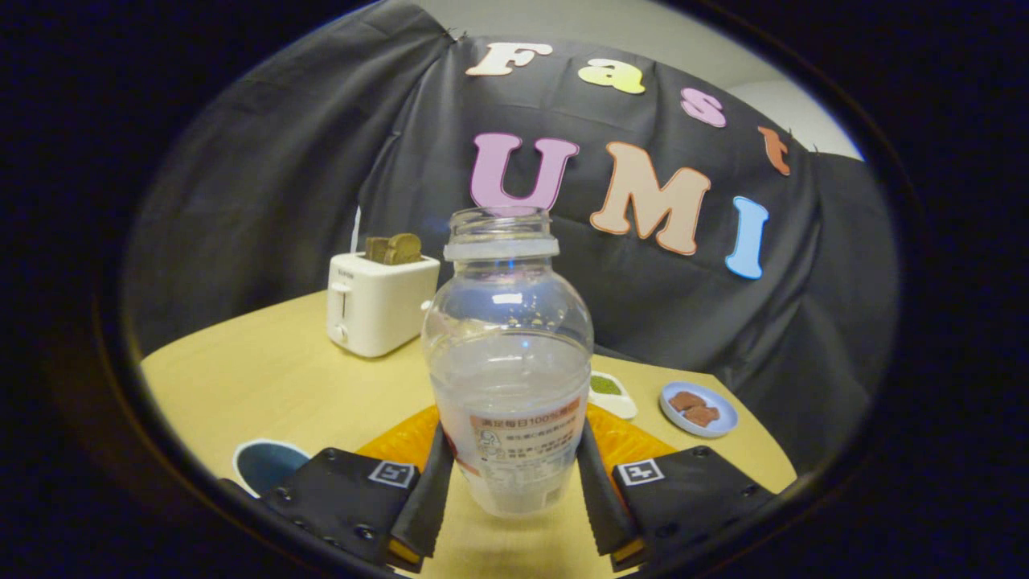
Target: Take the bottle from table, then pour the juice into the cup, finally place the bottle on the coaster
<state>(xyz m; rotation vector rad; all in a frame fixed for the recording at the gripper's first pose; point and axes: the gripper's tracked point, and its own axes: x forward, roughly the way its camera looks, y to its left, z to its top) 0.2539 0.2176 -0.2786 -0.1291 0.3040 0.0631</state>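
1. The gripper is at the bottom centre of the frame, and its two black fingers stand on each side of the bottle.
2. Both fingers press on the lower part of the bottle, at its label, so the claw is pinching the bottle.
3. The bottle is upright in the middle of the frame. It is clear plastic, it has no cap, and its mouth is open at the top.
4. A pale, cloudy liquid fills the lower part of the bottle; the upper dome looks empty.
5. The bottom of the bottle is seen over the table, between the fingers. It cannot be told if it touches the table or is a little above it.
6. Just behind the bottle, in the lower centre, lies an orange coaster. Its edges come out on both sides of the bottle, beyond the fingers.
7. In the lower left of the frame, beside the left finger, a round cup with a white rim and a dark blue inside is partly seen.
8. In the left centre stands a white toaster with brown bread in its slots.
9. In the right centre there is a small white dish with something green in it, and next to it a blue plate with brown pieces.
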